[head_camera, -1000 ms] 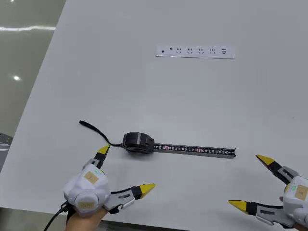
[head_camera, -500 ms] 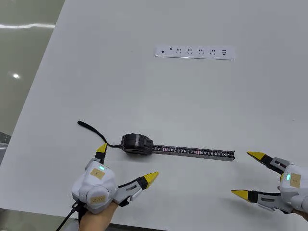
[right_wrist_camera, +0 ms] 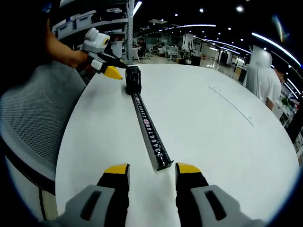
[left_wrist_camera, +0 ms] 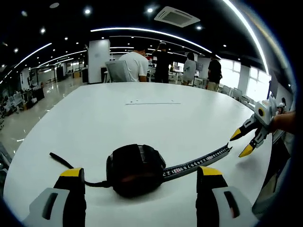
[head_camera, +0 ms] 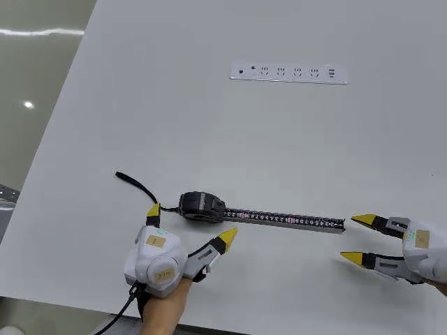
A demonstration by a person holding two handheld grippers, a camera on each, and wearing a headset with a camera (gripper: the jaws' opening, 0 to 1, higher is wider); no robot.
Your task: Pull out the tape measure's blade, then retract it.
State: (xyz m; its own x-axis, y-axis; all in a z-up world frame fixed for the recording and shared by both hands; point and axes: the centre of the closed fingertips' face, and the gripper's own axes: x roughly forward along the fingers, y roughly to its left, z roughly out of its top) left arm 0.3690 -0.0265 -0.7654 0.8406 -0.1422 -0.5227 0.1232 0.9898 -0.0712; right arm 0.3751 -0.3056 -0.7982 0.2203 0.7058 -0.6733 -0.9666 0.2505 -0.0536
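In the head view, a white surface has a black tape measure lying on it. Its blade is out and runs flat toward 3 o'clock. A black strap trails from the case toward 10 o'clock. The left hand-held gripper sits just beside the case, which lies at about 12 o'clock from it. Its jaws are spread wide and hold nothing. The right hand-held gripper is at the 3 o'clock end of the blade, very near the tip. Its jaws are apart too, with nothing in them. A white power strip lies well apart, up at 12 o'clock.

In the left gripper view, the tape measure sits between the two yellow-tipped jaws, which do not touch it. The blade goes off toward 2 o'clock, to the other hand-held gripper.

In the right gripper view, the blade comes down from the case at 11 o'clock. Its end lies just ahead of the gap between the jaws, not pinched.
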